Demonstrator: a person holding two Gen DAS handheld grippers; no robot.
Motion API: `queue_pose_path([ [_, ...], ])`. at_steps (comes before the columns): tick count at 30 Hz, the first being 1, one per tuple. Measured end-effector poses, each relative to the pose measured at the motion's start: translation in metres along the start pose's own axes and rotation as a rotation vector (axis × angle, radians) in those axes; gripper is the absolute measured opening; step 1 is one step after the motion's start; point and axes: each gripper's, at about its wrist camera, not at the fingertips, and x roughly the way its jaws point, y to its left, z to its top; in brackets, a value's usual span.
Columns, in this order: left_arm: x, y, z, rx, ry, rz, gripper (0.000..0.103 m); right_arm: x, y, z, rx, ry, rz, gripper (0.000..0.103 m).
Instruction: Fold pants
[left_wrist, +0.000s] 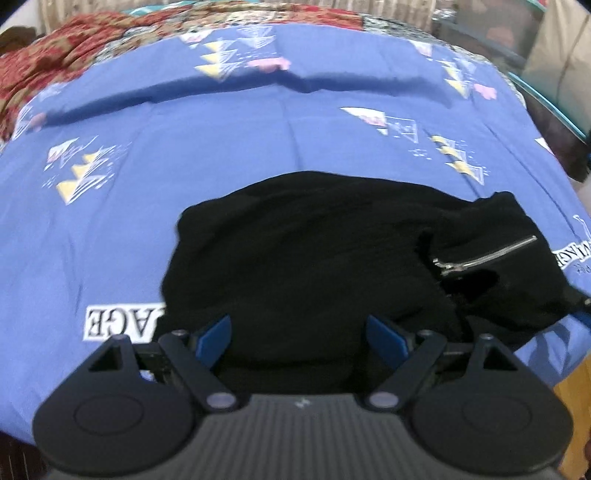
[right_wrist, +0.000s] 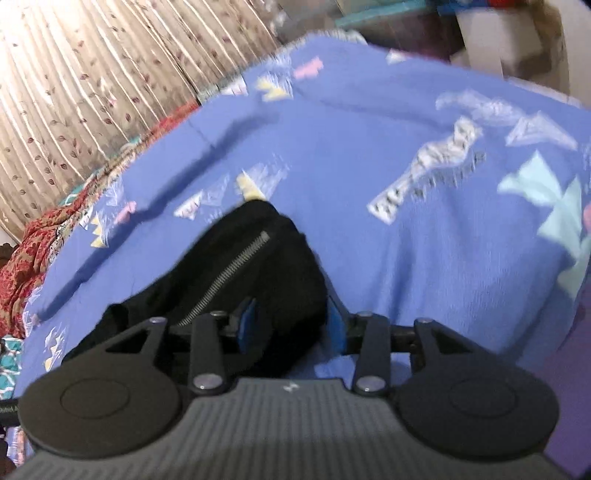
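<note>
The black pants (left_wrist: 314, 251) lie in a folded bundle on the blue printed bedsheet (left_wrist: 221, 129), with a silver pocket zipper (left_wrist: 484, 254) at their right end. My left gripper (left_wrist: 299, 336) hovers over the near edge of the bundle, open wide, with nothing pinched between its blue pads (left_wrist: 214, 339). In the right wrist view the same pants (right_wrist: 258, 258) show their zipper (right_wrist: 229, 273) running diagonally. My right gripper (right_wrist: 291, 325) stands partly open, with a bulge of black cloth lying loose between its blue pads (right_wrist: 336, 325). This view is blurred.
A red patterned quilt (left_wrist: 44, 62) is bunched along the bed's far left. A pleated leaf-print curtain (right_wrist: 74, 74) hangs behind the bed. Boxes and clutter (left_wrist: 517, 33) stand past the far right corner. The bed's right edge drops off by a wooden surface (left_wrist: 572, 406).
</note>
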Motion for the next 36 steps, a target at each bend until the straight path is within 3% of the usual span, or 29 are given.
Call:
queue_pose_path([
  [5,-0.003,0.014,-0.008,-0.037,0.001,0.006,0.083,-0.014,0.026,-0.004,-0.111,-0.09,0.003,0.046],
  [11,-0.009,0.029,-0.017,-0.075,-0.016,-0.006,0.083,-0.009,0.065,-0.003,-0.234,-0.064,0.111,0.046],
  [15,-0.021,0.047,-0.026,-0.122,-0.073,-0.048,0.083,0.009,0.105,-0.007,-0.321,0.01,0.207,0.047],
  [20,-0.027,0.079,-0.039,-0.231,-0.106,-0.088,0.083,0.048,0.162,-0.004,-0.473,0.09,0.355,0.071],
  [23,-0.021,0.091,-0.045,-0.271,-0.078,-0.1,0.083,0.093,0.185,0.001,-0.495,0.18,0.336,0.072],
  [29,-0.008,0.098,-0.049,-0.312,-0.053,-0.136,0.083,0.168,0.205,0.002,-0.414,0.381,0.288,0.072],
  [30,-0.007,0.097,-0.05,-0.314,-0.051,-0.139,0.083,0.173,0.209,-0.004,-0.417,0.401,0.282,0.069],
  [31,-0.005,0.096,-0.05,-0.312,-0.049,-0.142,0.083,0.174,0.214,-0.009,-0.434,0.412,0.273,0.046],
  [33,-0.001,0.094,-0.051,-0.306,-0.041,-0.142,0.083,0.166,0.226,-0.019,-0.498,0.388,0.229,0.039],
  [34,0.001,0.094,-0.052,-0.306,-0.037,-0.145,0.083,0.16,0.228,-0.021,-0.529,0.353,0.219,0.019],
  [36,0.005,0.095,-0.053,-0.311,-0.028,-0.156,0.083,0.148,0.224,-0.015,-0.508,0.276,0.191,0.018],
])
